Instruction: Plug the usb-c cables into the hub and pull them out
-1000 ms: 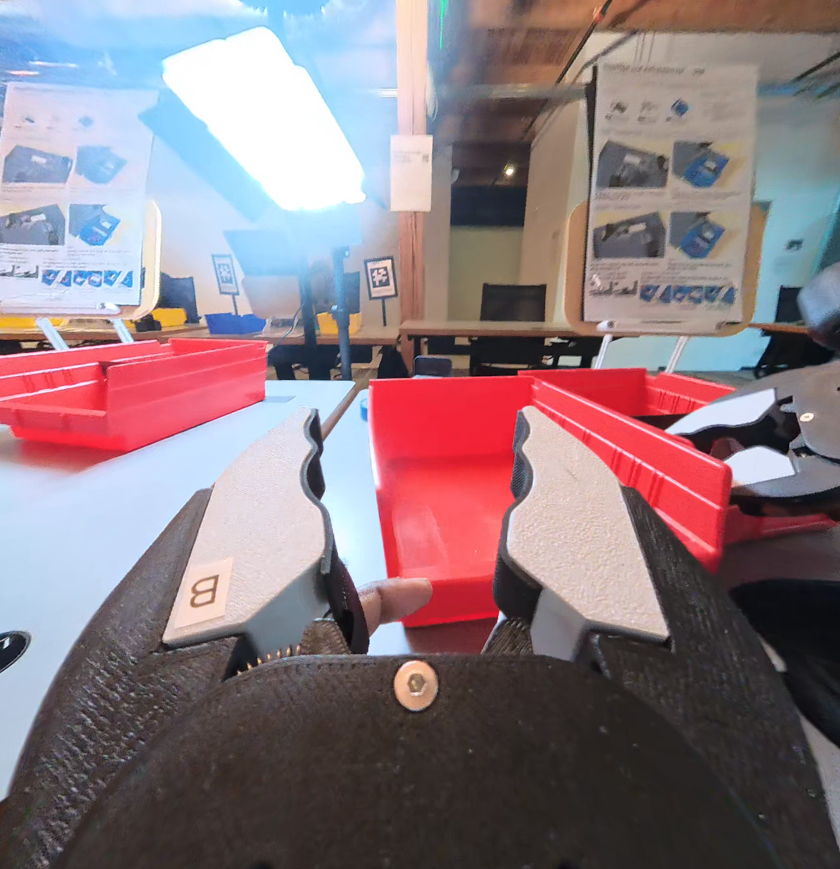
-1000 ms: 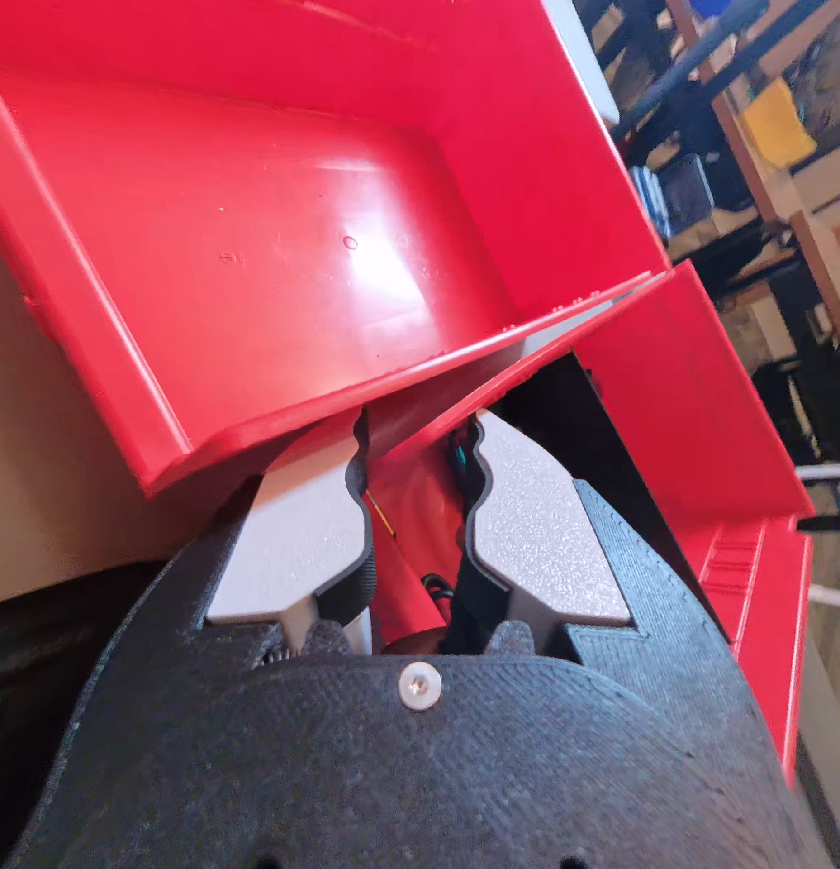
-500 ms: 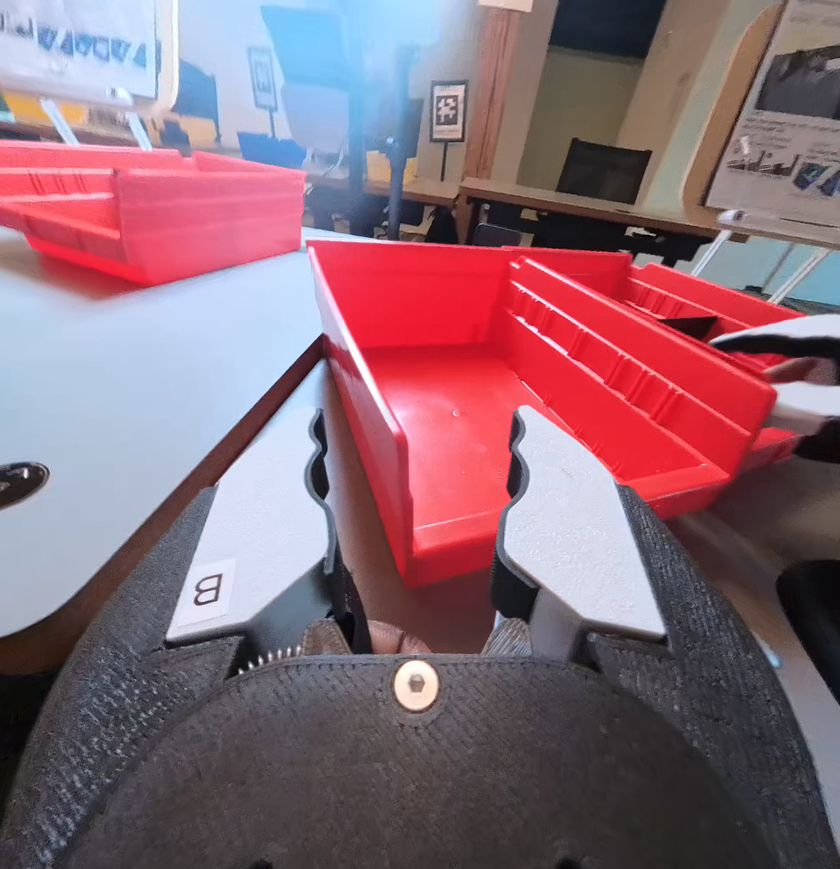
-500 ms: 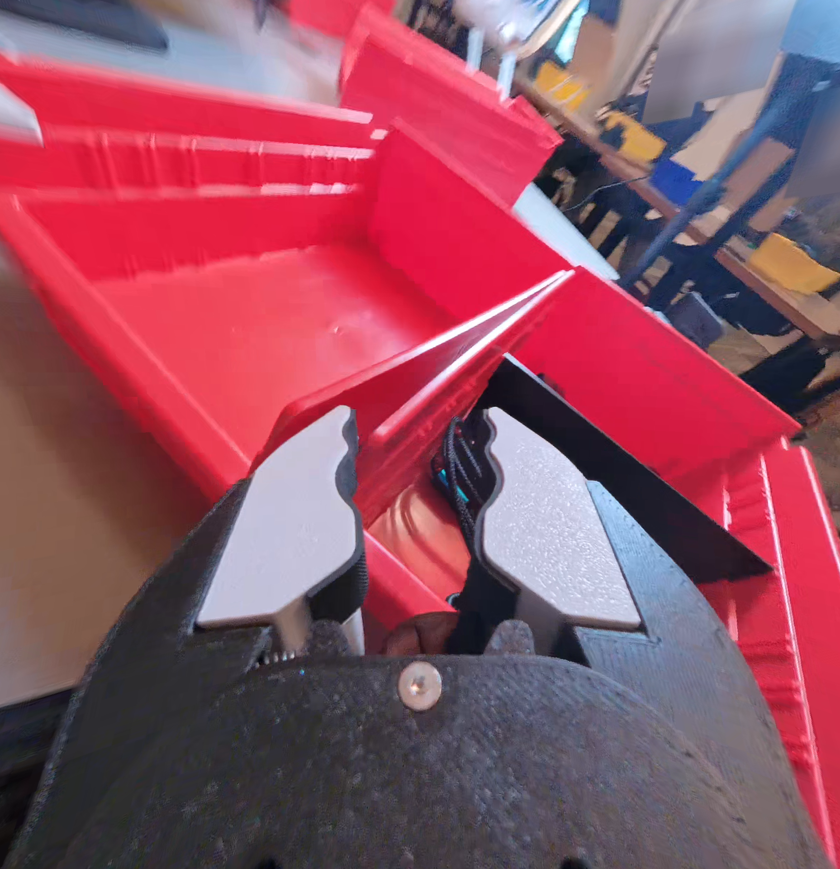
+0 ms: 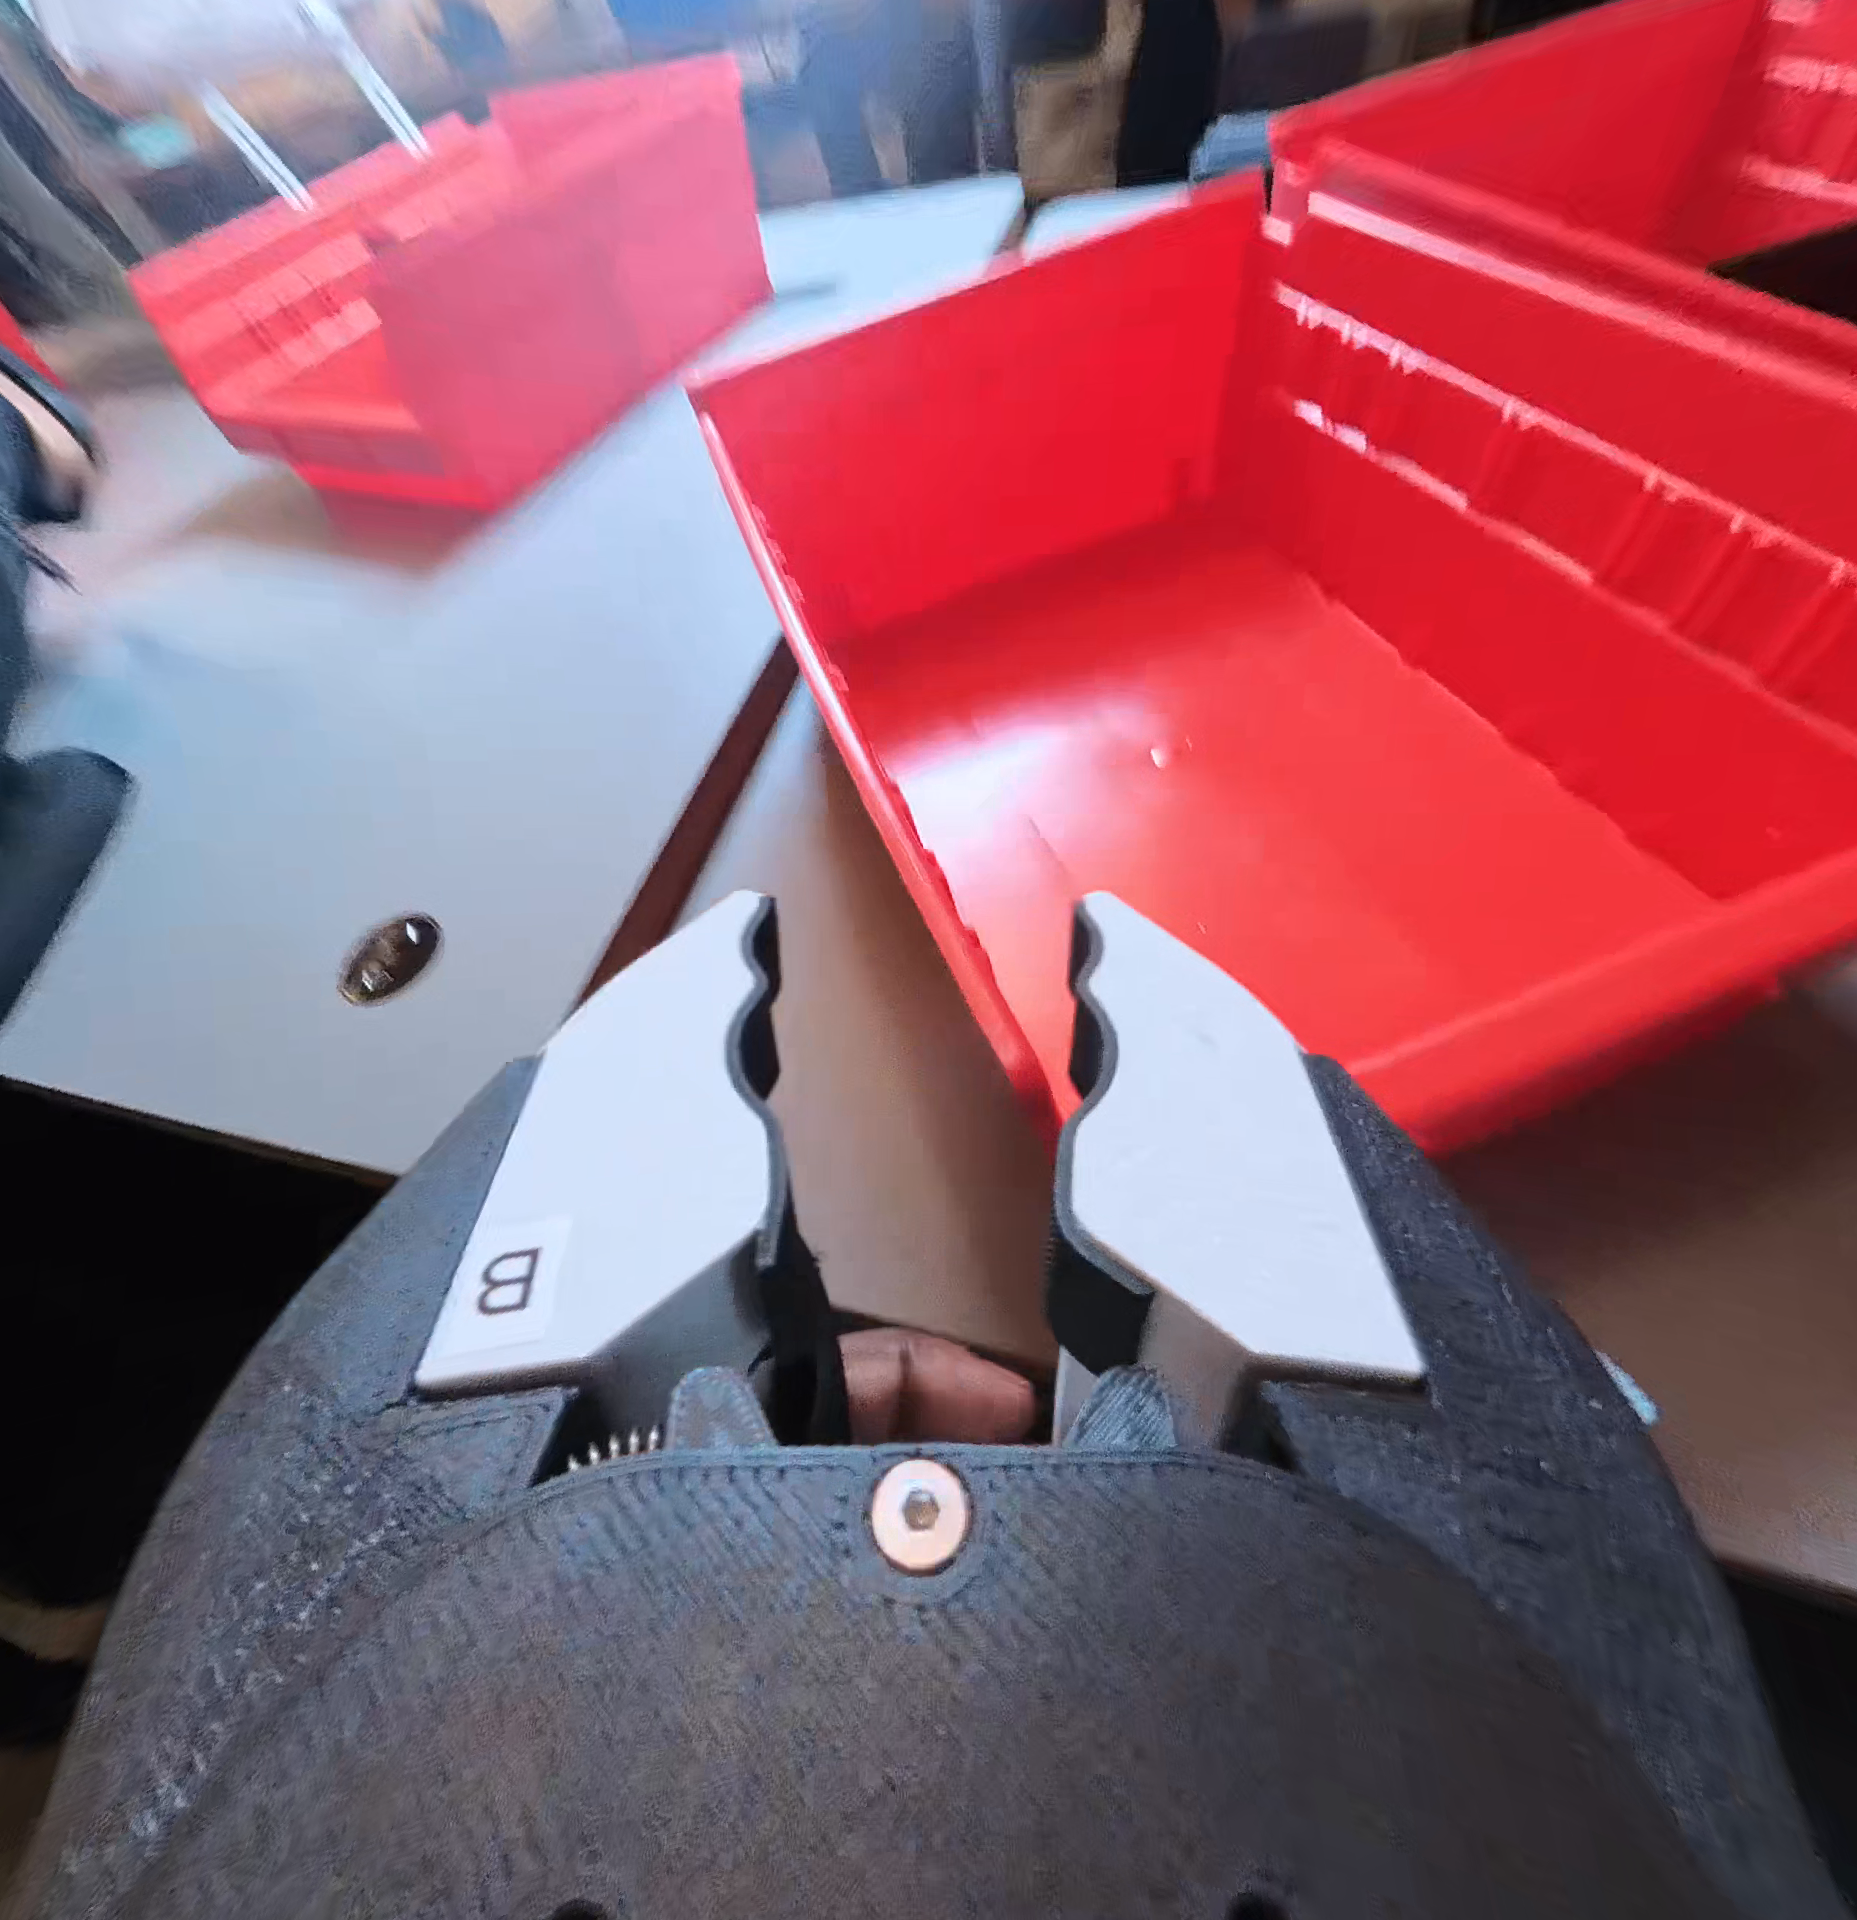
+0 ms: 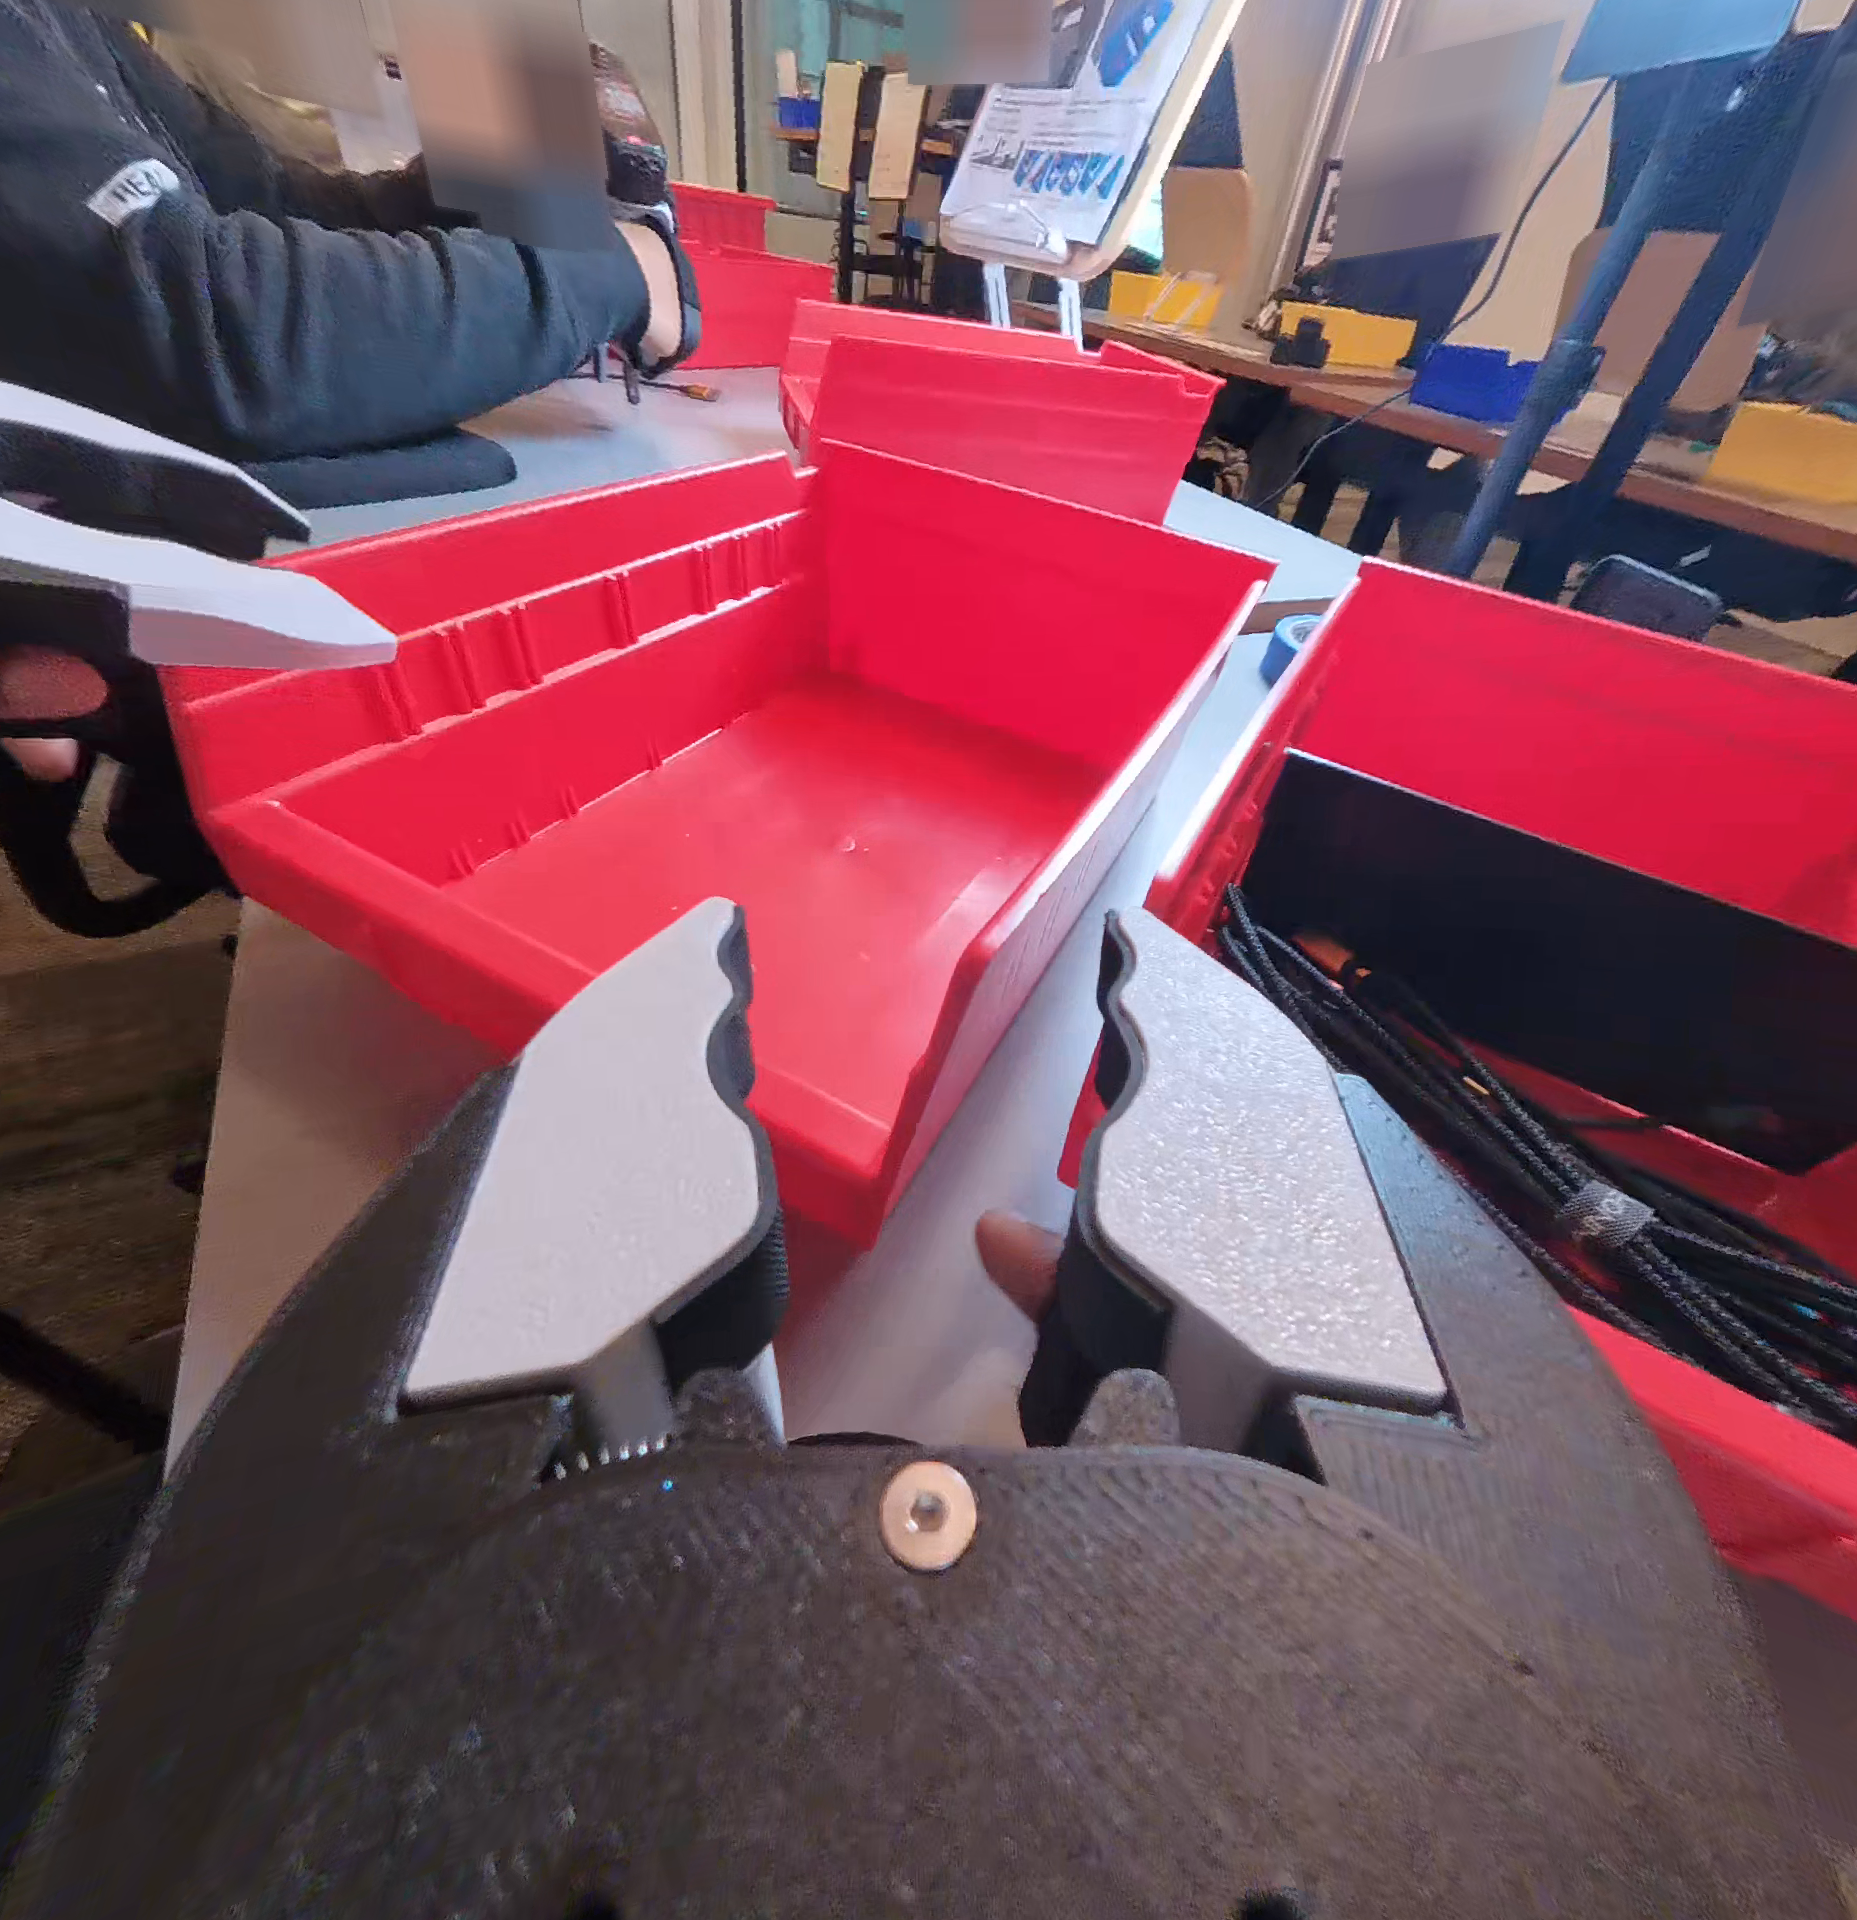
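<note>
A bundle of black braided cables lies in a red bin at the right of the right wrist view, beside a black divider. No hub shows in either view. My right gripper is open and empty, above the front corner of an empty red bin. My left gripper is open and empty, at the front left corner of that same empty red bin. The left gripper also shows at the far left of the right wrist view.
The bins stand on a grey table. More red bins stand farther back. A person's dark sleeve rests on the table behind. A blue tape roll lies between the two near bins. A poster stand is behind.
My left gripper has tilted down and moved in to the empty bin's front left corner. My right gripper has pulled back out of the cable bin, risen and opened wider.
</note>
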Demonstrator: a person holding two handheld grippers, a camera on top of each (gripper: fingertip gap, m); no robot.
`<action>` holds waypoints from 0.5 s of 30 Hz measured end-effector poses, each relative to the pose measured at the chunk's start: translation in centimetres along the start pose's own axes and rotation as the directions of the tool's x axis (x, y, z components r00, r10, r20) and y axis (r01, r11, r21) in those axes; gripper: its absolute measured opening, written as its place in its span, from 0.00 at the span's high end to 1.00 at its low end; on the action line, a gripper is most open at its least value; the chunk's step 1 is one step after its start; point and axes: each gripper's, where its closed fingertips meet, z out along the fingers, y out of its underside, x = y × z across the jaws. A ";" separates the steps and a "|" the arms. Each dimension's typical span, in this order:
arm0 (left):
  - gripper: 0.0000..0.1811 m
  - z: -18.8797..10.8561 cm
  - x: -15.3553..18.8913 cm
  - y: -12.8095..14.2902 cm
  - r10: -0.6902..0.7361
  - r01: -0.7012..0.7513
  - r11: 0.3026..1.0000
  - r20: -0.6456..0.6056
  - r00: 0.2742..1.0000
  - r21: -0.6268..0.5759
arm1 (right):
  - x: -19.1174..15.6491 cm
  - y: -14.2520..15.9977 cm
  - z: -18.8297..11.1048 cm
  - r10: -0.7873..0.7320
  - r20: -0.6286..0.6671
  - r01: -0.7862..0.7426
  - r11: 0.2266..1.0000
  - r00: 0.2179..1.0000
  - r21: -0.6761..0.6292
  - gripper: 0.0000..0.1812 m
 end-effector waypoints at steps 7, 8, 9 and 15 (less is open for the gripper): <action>0.60 2.3 0.7 2.4 0.066 -0.067 0.996 -0.013 0.998 -0.062 | -0.5 1.5 1.1 -0.122 -0.039 0.115 0.984 0.992 -0.133 0.75; 0.61 2.4 1.1 2.5 0.042 -0.045 0.997 -0.043 0.998 -0.058 | -0.6 1.6 1.1 -0.155 -0.054 0.146 0.980 0.986 -0.134 0.76; 0.66 2.5 1.1 2.6 0.029 -0.032 0.998 -0.053 0.998 -0.053 | -0.6 1.6 1.1 -0.182 -0.071 0.171 0.975 0.981 -0.139 0.79; 0.93 2.2 0.3 2.1 0.035 -0.035 0.999 0.001 0.999 -0.029 | 0.6 3.4 2.7 -0.259 -0.130 0.209 0.927 0.957 -0.311 0.91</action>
